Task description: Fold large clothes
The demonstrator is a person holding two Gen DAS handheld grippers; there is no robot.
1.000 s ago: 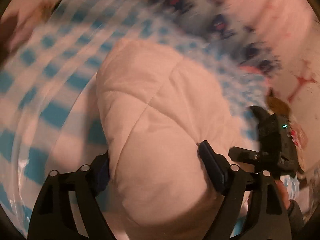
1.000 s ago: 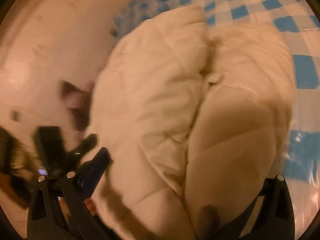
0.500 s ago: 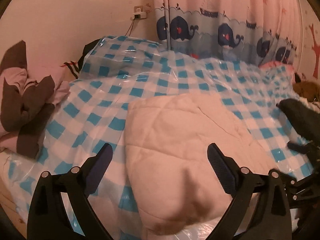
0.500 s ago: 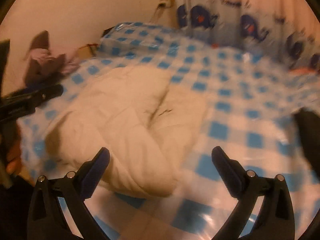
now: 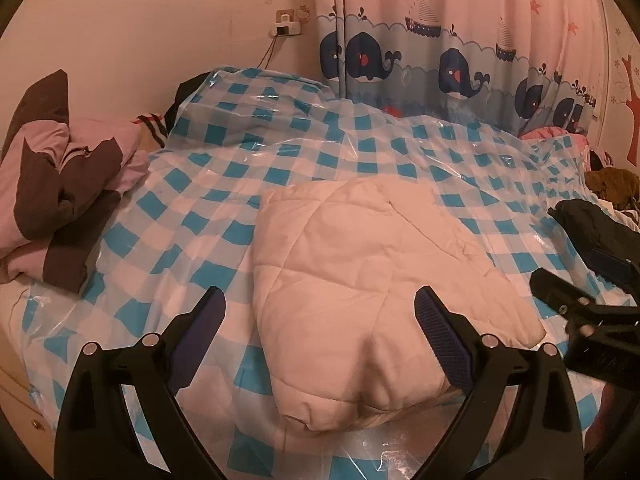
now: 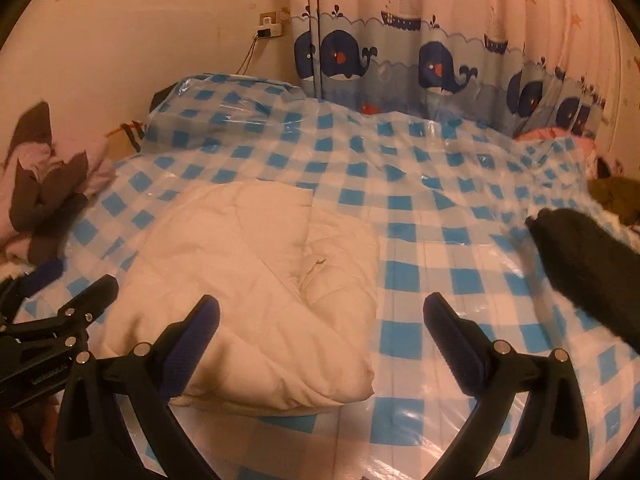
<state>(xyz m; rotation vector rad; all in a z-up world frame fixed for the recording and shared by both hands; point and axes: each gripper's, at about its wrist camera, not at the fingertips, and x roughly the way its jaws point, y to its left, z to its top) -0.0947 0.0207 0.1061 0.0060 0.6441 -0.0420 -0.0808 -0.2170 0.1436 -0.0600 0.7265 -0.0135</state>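
left wrist view: i see my left hand-held gripper with its jaws spread wide and nothing between the pads, held above the folded cream quilted jacket. the jacket lies at the centre of the bed, on a clear plastic sheet over blue-and-white check. a pink and brown garment is heaped at 9 o'clock, a dark garment at 3 o'clock, the whale curtain at 1 o'clock. in the right wrist view my right hand-held gripper also gapes empty, the jacket lying at its 10 o'clock, not touched.
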